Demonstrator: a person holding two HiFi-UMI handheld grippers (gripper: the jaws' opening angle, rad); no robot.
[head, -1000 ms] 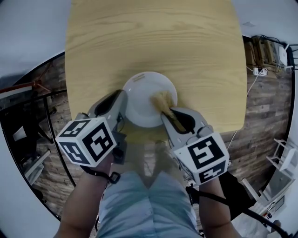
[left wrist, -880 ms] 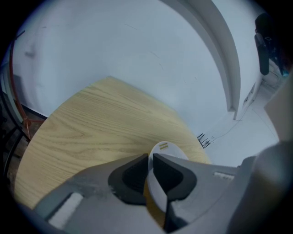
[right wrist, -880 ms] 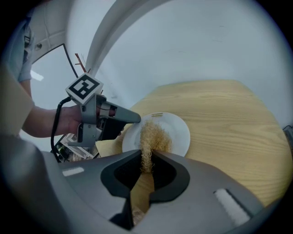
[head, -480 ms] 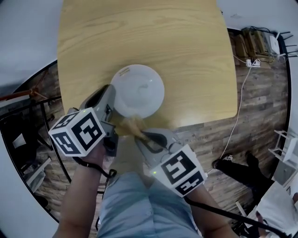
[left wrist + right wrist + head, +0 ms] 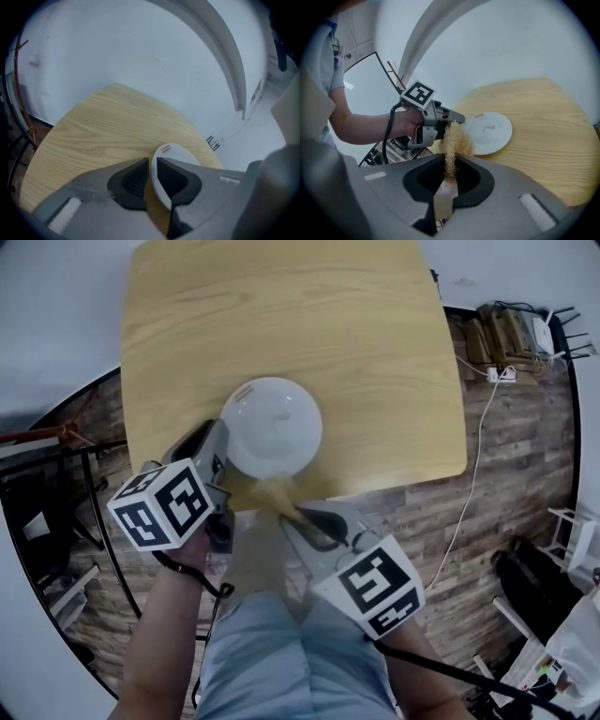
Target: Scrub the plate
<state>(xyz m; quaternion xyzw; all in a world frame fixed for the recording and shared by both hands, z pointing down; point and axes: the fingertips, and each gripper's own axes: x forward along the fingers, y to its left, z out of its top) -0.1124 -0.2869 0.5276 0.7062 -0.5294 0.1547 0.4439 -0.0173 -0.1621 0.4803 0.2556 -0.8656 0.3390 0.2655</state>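
Observation:
A white plate [image 5: 272, 427] lies on the wooden table [image 5: 281, 315] close to its near edge. My left gripper [image 5: 223, 435] has the plate's left rim [image 5: 171, 152] between its pads, and its jaws are opening slightly. My right gripper [image 5: 292, 514] is shut on a tan fibrous scrubber [image 5: 274, 491], which hangs at the table's near edge, just off the plate. The right gripper view shows the scrubber [image 5: 457, 140] sticking up from the jaws, with the plate [image 5: 490, 131] beyond it and the left gripper [image 5: 459, 119] at the plate's rim.
Brown plank floor [image 5: 487, 484] surrounds the table. Cables and a power strip [image 5: 502, 371] lie at the far right. A dark metal rack [image 5: 47, 521] stands to the left. The person's legs [image 5: 281, 652] are right below the grippers.
The scrubber was on the plate's right side one second ago. My right gripper has pulled it back off the plate to the near table edge. The left gripper stays on the rim.

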